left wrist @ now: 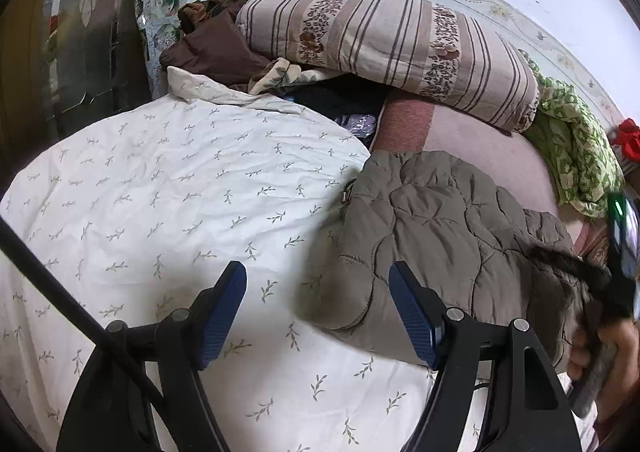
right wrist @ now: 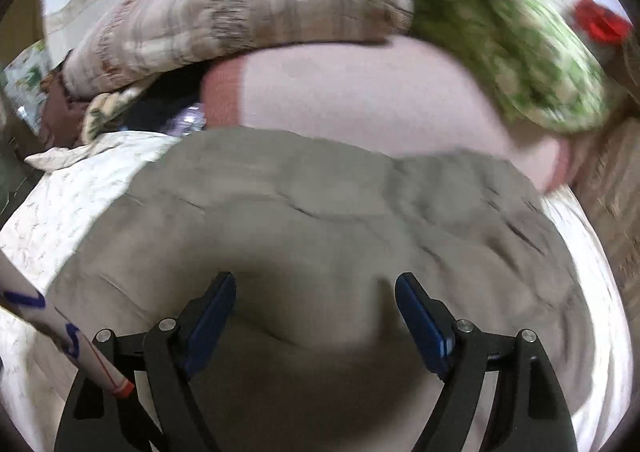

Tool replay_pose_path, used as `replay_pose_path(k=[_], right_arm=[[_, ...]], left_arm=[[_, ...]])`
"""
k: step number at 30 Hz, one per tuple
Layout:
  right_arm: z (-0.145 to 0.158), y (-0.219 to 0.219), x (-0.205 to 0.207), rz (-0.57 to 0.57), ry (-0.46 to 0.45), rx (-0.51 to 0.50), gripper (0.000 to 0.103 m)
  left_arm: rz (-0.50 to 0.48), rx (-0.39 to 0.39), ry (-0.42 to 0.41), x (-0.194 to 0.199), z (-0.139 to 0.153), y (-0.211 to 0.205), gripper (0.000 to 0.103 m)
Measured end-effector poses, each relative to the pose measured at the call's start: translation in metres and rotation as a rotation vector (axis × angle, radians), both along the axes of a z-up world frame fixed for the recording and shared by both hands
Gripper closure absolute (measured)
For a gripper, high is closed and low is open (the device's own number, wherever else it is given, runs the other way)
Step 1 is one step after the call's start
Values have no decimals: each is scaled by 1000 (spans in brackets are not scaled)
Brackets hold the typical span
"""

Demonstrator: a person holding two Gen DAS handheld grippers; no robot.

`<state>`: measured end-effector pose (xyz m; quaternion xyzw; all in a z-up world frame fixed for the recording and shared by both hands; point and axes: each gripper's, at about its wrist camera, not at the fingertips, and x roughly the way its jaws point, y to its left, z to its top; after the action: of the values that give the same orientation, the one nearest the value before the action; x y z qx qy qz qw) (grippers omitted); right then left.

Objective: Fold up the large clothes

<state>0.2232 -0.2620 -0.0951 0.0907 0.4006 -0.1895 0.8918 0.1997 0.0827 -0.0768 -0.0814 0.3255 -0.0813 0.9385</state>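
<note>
Directly below the spread right claw (right wrist: 315, 298), the quilted jacket (right wrist: 304, 212).

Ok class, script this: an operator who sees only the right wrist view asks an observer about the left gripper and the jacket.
Operator: I see only the jacket under my open right gripper. Where is the left gripper?
Observer: The left gripper hangs open across the jacket's left edge, one finger over the white quilt and one over the jacket, gripping nothing.
Operator: Any trim on the jacket?
Observer: Yes, dark fur at its right end, close to the hand that holds your gripper.
</note>
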Motion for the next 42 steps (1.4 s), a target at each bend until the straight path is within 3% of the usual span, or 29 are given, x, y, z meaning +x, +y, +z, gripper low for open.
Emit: replay_pose_path(k=[8, 12, 19, 26, 29, 38, 42], right_arm=[[-7, -96, -129, -279, 25, 49, 19], [3, -105, -202, -340, 41, 53, 19], [20, -104, -290, -365, 16, 111, 19], [35, -93, -334, -340, -76, 212, 19], [52, -84, -346, -307, -134, 230, 19], [117, -91, -403, -285, -231, 187, 19], [148, -109, -435, -322, -230, 107, 19]], left_arm=[[19, 20, -33, -8, 7, -2, 30], [28, 36, -67, -27, 17, -6, 30], [26, 103, -61, -87, 44, 2, 30], [149, 179, -121, -172, 102, 57, 30], [209, 170, -165, -206, 132, 85, 25], [417, 111, -275, -274, 210, 163, 24], [504, 149, -326, -296, 230, 184, 22]])
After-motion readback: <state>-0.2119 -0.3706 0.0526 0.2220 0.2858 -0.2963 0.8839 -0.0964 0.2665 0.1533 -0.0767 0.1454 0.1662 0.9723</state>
